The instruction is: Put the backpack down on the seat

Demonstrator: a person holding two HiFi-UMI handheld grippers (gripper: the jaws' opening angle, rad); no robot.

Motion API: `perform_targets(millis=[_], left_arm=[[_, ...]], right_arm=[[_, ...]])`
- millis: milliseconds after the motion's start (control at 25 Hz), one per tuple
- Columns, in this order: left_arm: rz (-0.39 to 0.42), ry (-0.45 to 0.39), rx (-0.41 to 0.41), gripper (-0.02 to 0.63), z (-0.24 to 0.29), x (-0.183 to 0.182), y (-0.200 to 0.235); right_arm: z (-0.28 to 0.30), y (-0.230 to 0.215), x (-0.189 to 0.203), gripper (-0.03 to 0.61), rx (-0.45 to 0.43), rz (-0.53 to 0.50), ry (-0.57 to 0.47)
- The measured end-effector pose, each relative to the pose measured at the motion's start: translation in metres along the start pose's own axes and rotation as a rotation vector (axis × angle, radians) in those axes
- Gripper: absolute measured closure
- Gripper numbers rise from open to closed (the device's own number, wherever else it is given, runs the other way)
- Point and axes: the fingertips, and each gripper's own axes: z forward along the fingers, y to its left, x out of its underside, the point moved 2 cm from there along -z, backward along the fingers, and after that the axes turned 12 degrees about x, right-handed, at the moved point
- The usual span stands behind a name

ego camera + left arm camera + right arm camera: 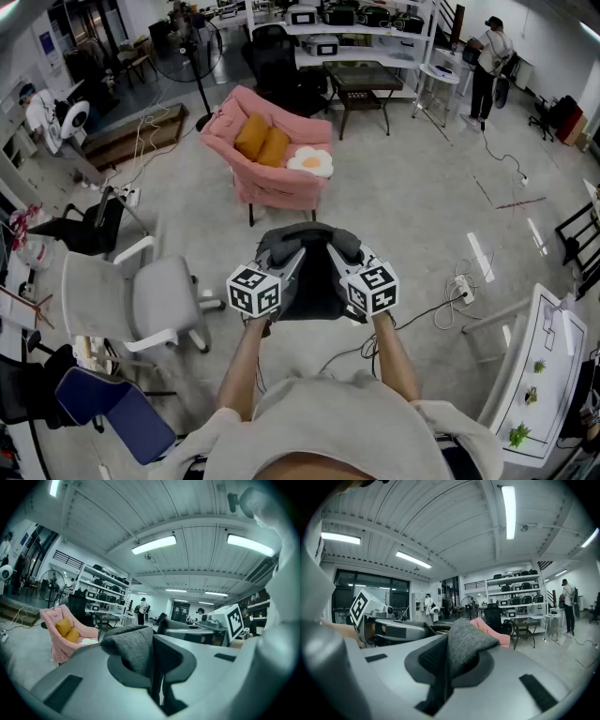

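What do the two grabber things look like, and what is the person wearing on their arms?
The left gripper and right gripper are smooth pale grey shells with dark, rough padding inside the jaws. Each carries a white cube printed with black square patterns. The person wears a light-coloured top whose sleeves leave the forearms bare.

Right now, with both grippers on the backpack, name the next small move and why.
Probably carry the backpack forward toward the pink armchair: the left gripper and right gripper are both shut on its grey fabric, and the armchair stands well ahead, not yet under it.
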Motion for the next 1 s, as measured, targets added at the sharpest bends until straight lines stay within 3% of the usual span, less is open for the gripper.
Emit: perform_targets(millis=[640,1000], left_arm=[[-0.016,0.017,-0.041,0.581,0.027,0.015,-0.021],[-0.017,0.002,-0.054,0.581,0.042,0.007,0.006]], right_arm=[[-0.019,-0.026,0.018,0.552,-0.055,0.025,0.020],[0.009,-0.042,0.012,0.551,-0.061,0.000,0.022]])
